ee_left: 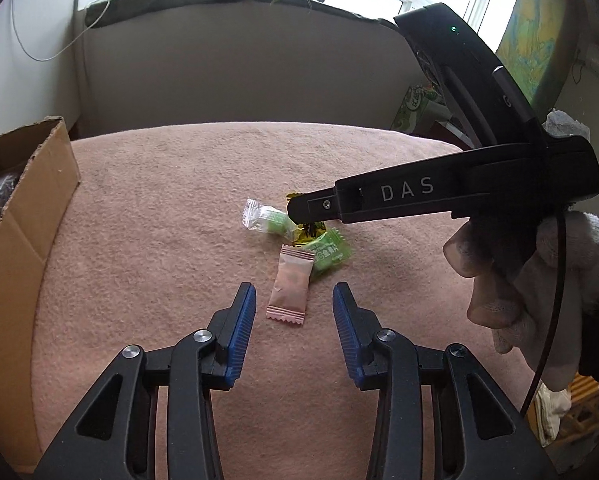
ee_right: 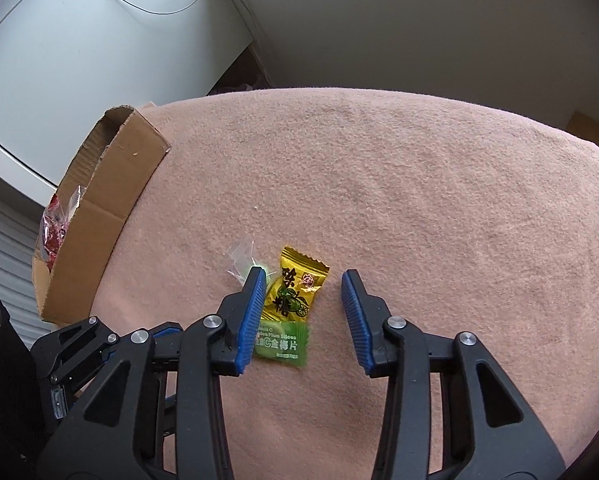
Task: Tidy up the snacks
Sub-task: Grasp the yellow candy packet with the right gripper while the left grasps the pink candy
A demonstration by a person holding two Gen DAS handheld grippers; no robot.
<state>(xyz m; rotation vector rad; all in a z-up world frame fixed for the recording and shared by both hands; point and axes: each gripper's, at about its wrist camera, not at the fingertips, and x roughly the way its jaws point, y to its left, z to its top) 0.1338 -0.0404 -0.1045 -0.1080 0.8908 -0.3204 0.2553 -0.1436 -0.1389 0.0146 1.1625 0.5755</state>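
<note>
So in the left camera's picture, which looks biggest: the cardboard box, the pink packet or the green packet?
As they look in the left wrist view:
1. cardboard box, by far, though partly cut off
2. pink packet
3. green packet, partly hidden under the pink one and farther off, so this last ranking is unsure

From my left wrist view, my right gripper's black body covers most of the yellow candy wrapper [ee_left: 304, 233], leaving only slivers; the brown cardboard box [ee_left: 35, 184] runs off the left edge, its dark and red contents too cramped to identify. From my right wrist view, my blue finger pad [ee_right: 252, 316] hides most of the clear-wrapped green candy [ee_right: 241, 258] and the left end of the green plum-slice sachet [ee_right: 283, 342]; the sachet's smallest print is unreadable.
</note>
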